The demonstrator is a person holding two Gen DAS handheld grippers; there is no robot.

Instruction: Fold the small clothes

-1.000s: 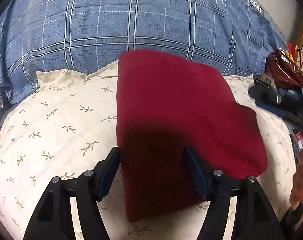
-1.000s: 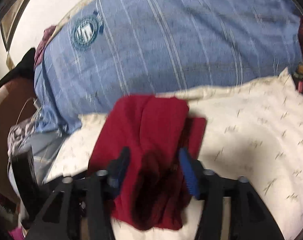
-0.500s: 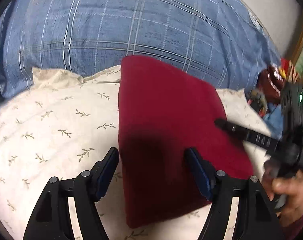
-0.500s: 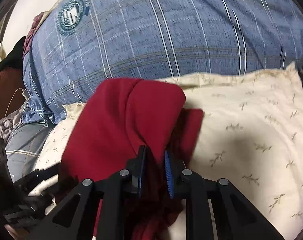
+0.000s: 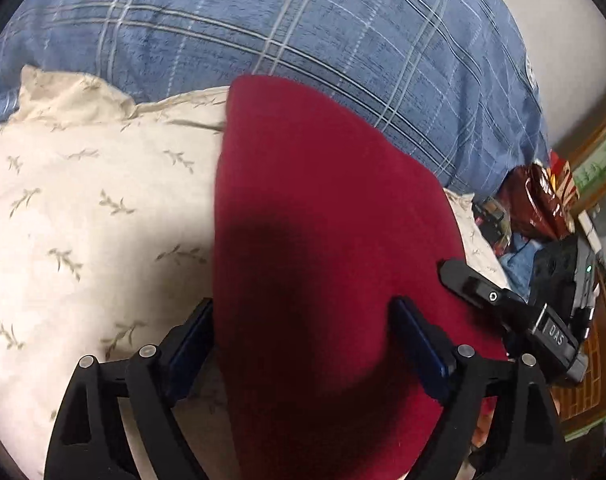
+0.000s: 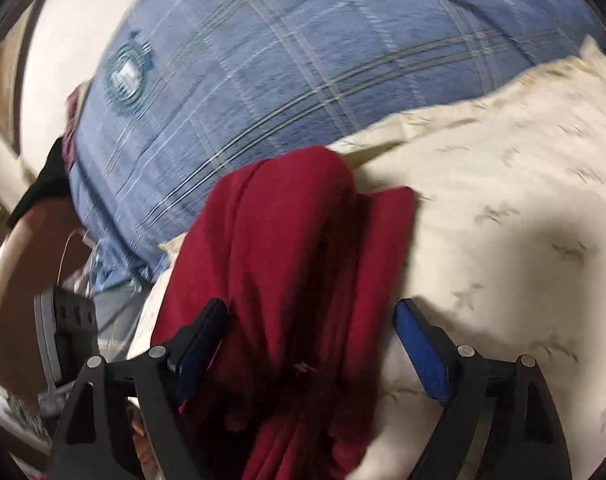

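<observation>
A dark red folded garment (image 5: pixel 323 240) lies on a cream leaf-print pillow (image 5: pixel 83 220). My left gripper (image 5: pixel 303 340) is open, its blue-padded fingers straddling the garment's near end just above it. In the left wrist view the right gripper (image 5: pixel 503 304) shows at the garment's right edge. In the right wrist view the same red garment (image 6: pixel 287 272) lies bunched in layered folds on the cream pillow (image 6: pixel 503 220). My right gripper (image 6: pixel 311 344) is open, its fingers wide on either side of the folds.
A blue plaid pillow (image 5: pixel 283 32) with a round crest (image 6: pixel 125 74) lies behind the cream one. A dark red bag (image 5: pixel 543 200) and clutter sit at the right by a wooden frame. A dark object (image 6: pixel 69 328) stands at the bed's left side.
My right gripper, shut on the garment's fold half a second ago, has opened wide and let it go. My left gripper stays open and has moved slightly closer over the garment.
</observation>
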